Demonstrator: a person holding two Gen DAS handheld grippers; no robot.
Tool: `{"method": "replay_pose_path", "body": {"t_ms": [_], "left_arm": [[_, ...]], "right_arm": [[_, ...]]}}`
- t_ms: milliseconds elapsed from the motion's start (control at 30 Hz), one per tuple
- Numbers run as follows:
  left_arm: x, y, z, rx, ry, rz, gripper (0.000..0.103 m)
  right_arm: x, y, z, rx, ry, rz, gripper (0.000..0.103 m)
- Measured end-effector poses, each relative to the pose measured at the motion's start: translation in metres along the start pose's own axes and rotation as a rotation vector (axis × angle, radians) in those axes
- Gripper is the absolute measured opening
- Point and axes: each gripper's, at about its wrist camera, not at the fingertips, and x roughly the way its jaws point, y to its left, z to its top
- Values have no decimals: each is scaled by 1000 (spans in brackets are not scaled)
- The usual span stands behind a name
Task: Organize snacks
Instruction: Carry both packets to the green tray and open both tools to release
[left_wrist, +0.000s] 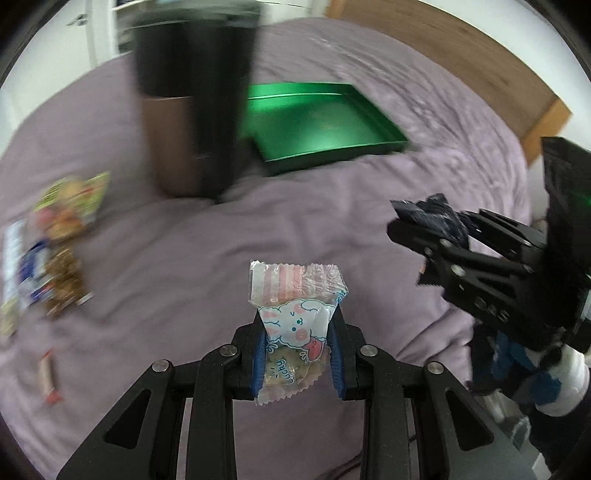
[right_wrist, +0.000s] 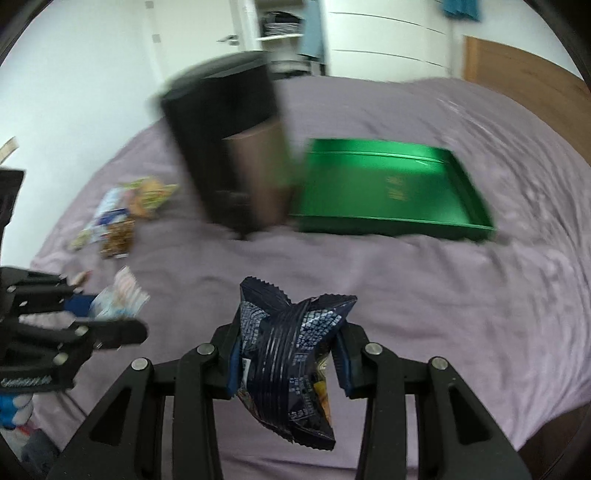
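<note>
My left gripper (left_wrist: 297, 354) is shut on a small clear snack packet with a pink-and-white cartoon print (left_wrist: 295, 306), held above the purple bed cover. My right gripper (right_wrist: 289, 354) is shut on a crumpled dark blue snack bag (right_wrist: 288, 354). In the left wrist view the right gripper (left_wrist: 410, 225) with its dark bag (left_wrist: 439, 218) hangs at the right. In the right wrist view the left gripper (right_wrist: 125, 325) and its pale packet (right_wrist: 120, 299) show at the left. A green tray (right_wrist: 388, 192) (left_wrist: 321, 122) lies further back on the bed. Several loose snack packets (left_wrist: 48, 251) (right_wrist: 122, 214) lie at the left.
A tall black and brown box (left_wrist: 192, 103) (right_wrist: 236, 158) stands upright just left of the tray. A small red-and-white candy (left_wrist: 50, 376) lies near the left edge of the bed cover (left_wrist: 184, 258). A wooden headboard (left_wrist: 480, 62) and white cupboards (right_wrist: 369, 40) stand behind.
</note>
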Motion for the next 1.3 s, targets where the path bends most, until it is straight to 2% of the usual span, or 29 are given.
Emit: {"method": "replay_pose_path", "body": {"t_ms": [200, 333, 433, 667, 833, 967, 1033, 1167, 1300], "left_arm": [[37, -38, 47, 77, 0, -78, 24], [57, -54, 85, 122, -8, -91, 24], [65, -60, 121, 119, -34, -87, 24], [83, -61, 196, 48, -48, -10, 24], [95, -47, 246, -59, -61, 75, 24], [114, -25, 271, -171, -32, 132, 24], [129, -11, 281, -213, -17, 183, 24], [160, 4, 292, -259, 17, 256, 24], [184, 17, 299, -310, 33, 313, 24]], "right_arm": [[11, -71, 16, 76, 21, -132, 21], [24, -99, 38, 106, 23, -181, 21], [33, -115, 62, 131, 13, -198, 21], [48, -147, 121, 152, -9, -202, 21], [62, -163, 163, 145, -24, -166, 22], [82, -169, 189, 136, -29, -123, 22], [96, -171, 199, 125, -27, -100, 22], [134, -175, 218, 91, -9, -60, 22], [175, -184, 229, 59, 22, -71, 22]]}}
